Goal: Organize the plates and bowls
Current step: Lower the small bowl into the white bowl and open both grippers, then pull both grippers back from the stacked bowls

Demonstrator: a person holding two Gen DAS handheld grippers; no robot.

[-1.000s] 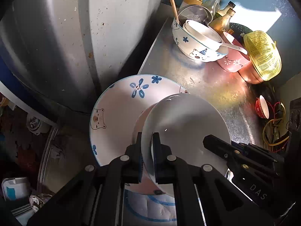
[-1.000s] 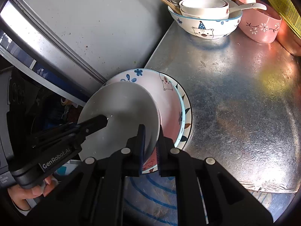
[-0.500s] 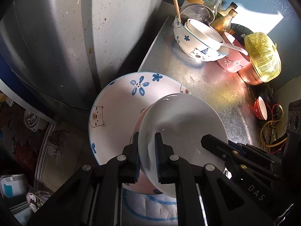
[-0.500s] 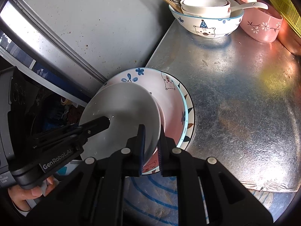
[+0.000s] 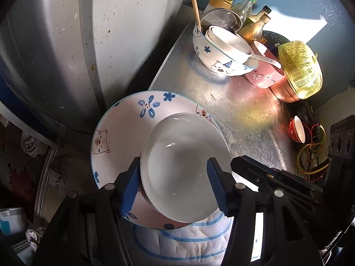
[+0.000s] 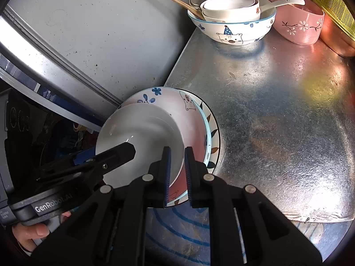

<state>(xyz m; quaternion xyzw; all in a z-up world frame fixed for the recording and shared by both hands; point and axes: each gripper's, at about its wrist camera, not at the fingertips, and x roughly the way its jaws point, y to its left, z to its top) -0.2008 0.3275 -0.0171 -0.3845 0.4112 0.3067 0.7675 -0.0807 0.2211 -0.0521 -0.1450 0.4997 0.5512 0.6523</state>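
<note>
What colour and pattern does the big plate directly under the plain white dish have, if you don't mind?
Pale pink plate with blue flowers, bear faces and a blue rim; clearest in the left wrist view.

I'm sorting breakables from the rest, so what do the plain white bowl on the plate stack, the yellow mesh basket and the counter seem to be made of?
Plain white bowl: likely glazed ceramic, since it is glossy with sharp highlights. Yellow mesh basket: probably plastic, with a moulded, translucent lattice. Counter: sheet metal, maybe galvanised, with a mottled, reflective surface.

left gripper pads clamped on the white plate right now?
No: in the left wrist view the left gripper jaws are opening, blue pads standing apart either side of the white plate.
</note>
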